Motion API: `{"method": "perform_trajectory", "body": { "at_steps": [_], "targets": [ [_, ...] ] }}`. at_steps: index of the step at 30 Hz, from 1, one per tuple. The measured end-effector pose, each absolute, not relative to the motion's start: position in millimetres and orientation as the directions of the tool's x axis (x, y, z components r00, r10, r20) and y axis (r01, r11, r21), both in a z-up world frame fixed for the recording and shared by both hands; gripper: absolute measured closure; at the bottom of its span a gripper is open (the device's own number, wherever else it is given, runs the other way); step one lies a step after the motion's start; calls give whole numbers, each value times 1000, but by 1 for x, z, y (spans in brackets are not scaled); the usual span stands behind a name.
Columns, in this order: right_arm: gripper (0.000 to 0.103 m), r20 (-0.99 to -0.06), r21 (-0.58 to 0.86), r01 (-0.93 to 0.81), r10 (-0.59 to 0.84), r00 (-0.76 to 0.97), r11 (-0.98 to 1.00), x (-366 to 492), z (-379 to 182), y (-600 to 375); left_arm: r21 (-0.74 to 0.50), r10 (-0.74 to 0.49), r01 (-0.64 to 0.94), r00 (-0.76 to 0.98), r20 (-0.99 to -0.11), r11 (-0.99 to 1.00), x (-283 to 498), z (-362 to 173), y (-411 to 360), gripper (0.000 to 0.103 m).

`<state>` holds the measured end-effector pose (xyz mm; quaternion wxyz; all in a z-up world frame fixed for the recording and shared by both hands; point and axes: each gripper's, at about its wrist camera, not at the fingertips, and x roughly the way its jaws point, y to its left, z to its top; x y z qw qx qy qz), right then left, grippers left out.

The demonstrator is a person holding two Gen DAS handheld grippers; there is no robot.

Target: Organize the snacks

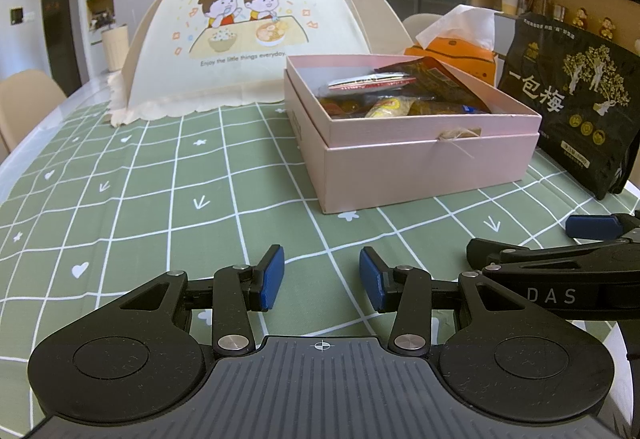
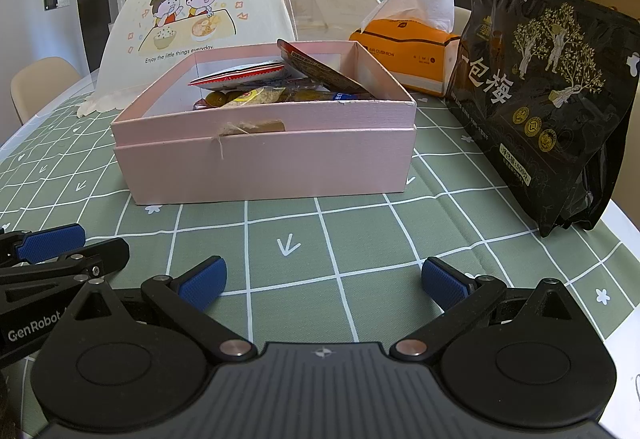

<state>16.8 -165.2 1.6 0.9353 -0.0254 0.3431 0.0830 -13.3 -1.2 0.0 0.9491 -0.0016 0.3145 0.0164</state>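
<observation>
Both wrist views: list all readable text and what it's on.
"开饭啦!" and "Enjoy the little things everyday." on the food cover.
"一包梅" on the black bag; its small print is too small to read.
"AIR CUSHION" on the tissue pack.
"GenRobot" on the left claw.
"DAS" on the right claw.
Snack wrappers in the pink box: unreadable.

Open pink cardboard box [image 2: 264,155] sits mid-table on the green checked cloth, nested in its lid, w/ a frayed string tag on the near wall. Inside: assorted wrapped snacks [image 2: 280,87], incl. a red-and-white pouch, a yellow-labelled pack and a dark pack leaning on the far right wall. Tall black stand-up plum bag w/ gold trees [image 2: 548,99] stands upright just right of the box.
</observation>
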Motion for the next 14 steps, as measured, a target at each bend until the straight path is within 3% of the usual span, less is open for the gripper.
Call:
{"method": "perform_trajectory", "body": {
  "at_steps": [14],
  "targets": [
    [0, -646, 10, -173, 138, 751, 985, 17, 2, -165, 15, 38, -35, 801, -597, 999, -14, 0, -3, 55]
  ]
}}
